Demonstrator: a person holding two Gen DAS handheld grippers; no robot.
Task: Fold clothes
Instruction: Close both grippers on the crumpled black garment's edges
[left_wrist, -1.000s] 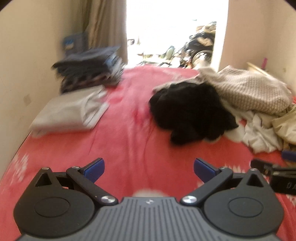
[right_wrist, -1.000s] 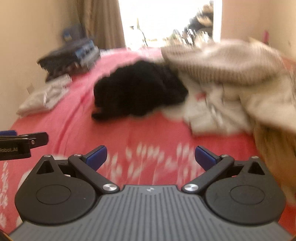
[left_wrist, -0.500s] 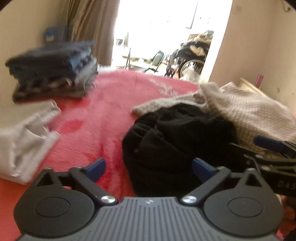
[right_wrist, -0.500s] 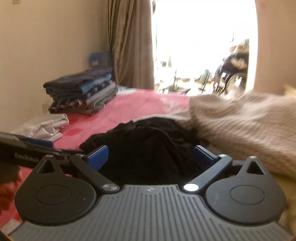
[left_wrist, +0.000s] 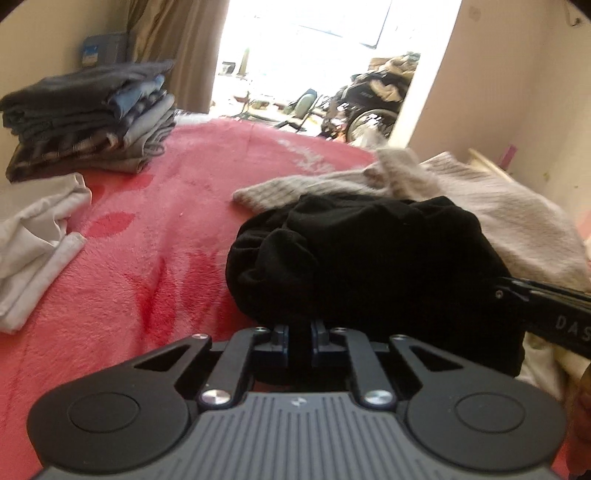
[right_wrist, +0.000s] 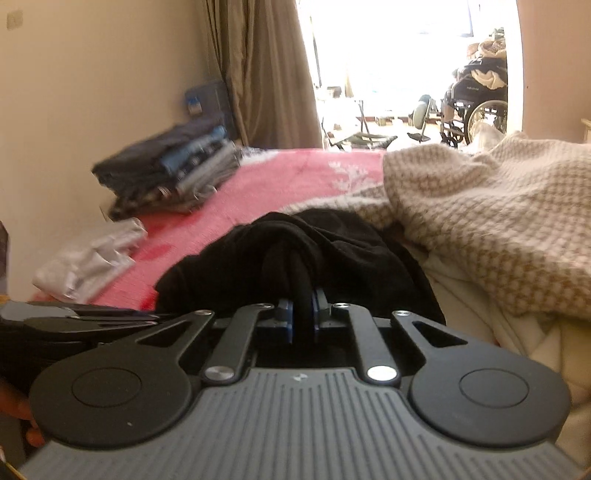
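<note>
Two wrist views, low over the bed (left_wrist: 155, 258)

Both look along their claws toward the bright doorway (right_wrist: 388, 66), close on the black garment (left_wrist: 369, 258), sharing the folded stack (right_wrist: 166, 173).

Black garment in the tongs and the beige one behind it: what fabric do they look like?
Black garment: soft, matte, probably a jersey knit; it bunches in limp rounded folds without sheen. Beige sweater: chunky knit, probably wool or acrylic; a coarse waffle-like stitch pattern shows plainly.

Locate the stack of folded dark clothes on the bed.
The stack of folded dark clothes sits at the far left of the pink bedspread against the wall, just beyond the white garment and near the brown curtain.
</note>
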